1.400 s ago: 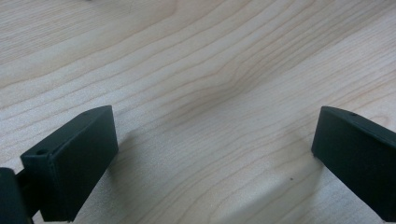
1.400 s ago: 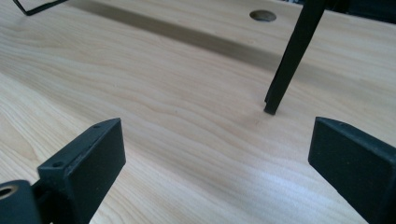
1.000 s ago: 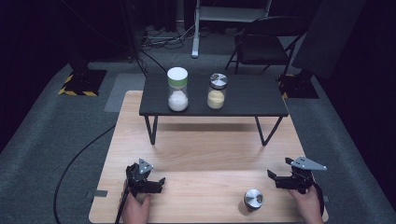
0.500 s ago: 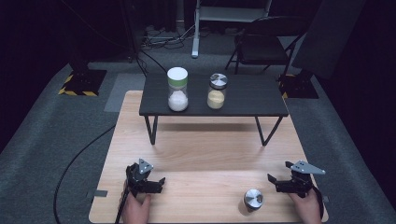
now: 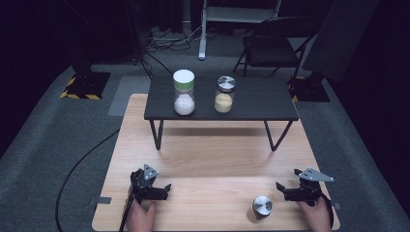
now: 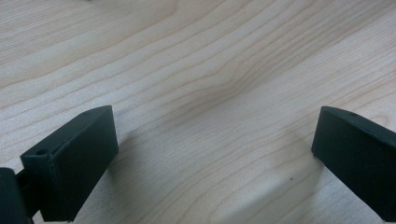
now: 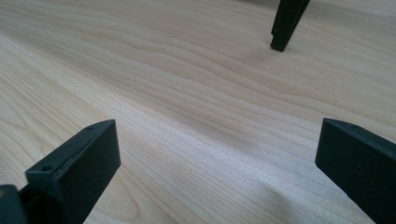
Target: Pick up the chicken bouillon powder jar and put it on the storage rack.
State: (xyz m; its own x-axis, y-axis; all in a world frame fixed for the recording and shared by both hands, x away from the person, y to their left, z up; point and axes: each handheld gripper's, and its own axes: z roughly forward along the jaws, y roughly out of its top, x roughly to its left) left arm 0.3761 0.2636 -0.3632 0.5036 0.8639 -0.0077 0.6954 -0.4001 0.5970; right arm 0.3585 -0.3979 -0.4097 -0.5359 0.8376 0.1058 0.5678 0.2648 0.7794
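Observation:
My left gripper rests low over the wooden tabletop at the front left. It is open, and bare wood lies between its jaws. At the front right my right gripper points left and stands open after widening a little; its jaws hold nothing. A small metal-capped jar stands upright just left of the right gripper, apart from it. On the low black table at the back stand a white-lidded jar of white powder and a metal-lidded jar of yellow powder.
One black leg of the low table stands ahead in the right gripper view. The low table's legs rest on the wooden top. Grey carpet surrounds the table, with a chair and cables behind it.
The right gripper has shifted slightly toward the front edge of the table. The left gripper and all the jars have stayed where they were.

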